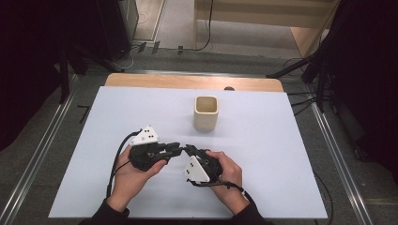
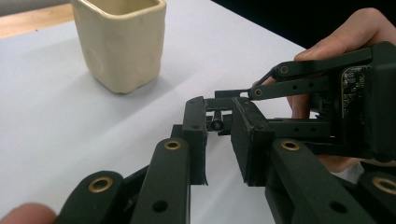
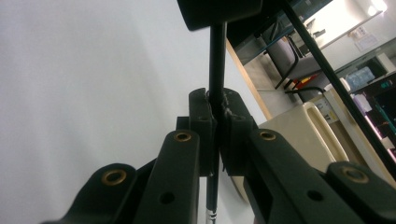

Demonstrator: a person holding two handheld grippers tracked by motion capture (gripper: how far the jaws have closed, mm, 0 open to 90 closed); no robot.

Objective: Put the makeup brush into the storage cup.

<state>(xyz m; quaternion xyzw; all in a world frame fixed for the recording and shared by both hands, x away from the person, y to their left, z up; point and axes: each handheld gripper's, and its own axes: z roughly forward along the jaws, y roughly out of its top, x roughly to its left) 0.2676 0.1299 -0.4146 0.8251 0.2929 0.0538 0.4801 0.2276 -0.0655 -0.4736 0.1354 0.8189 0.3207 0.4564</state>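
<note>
My right tool (image 3: 215, 105) was closed on a thin black rod (image 3: 217, 60), pinching it partway along its length so that a long stretch ran on beyond the jaws and a short tail hung behind them. I judged the rod light and stiff, but slick and narrow, so it could easily swivel or slide in a two-point pinch. The safest hold would be square across the pads, near the middle of the rod, with firm and steady pressure. My left tool (image 2: 219, 109) was open, with a clear gap between its jaws, and it faced the right tool tip to tip. Through that gap I saw the rod end-on.

Both tools met low over the near middle of the counter (image 1: 117, 117). My left hand (image 1: 133, 176) came in from the near left and my right hand (image 1: 227, 176) from the near right, wrists angled inward, each wrapped round its tool's body.

Beyond the tools, toward the far side, the cream cup (image 1: 206, 114) stood upright with its mouth open, well apart from the rod. It looked rigid and stable.
</note>
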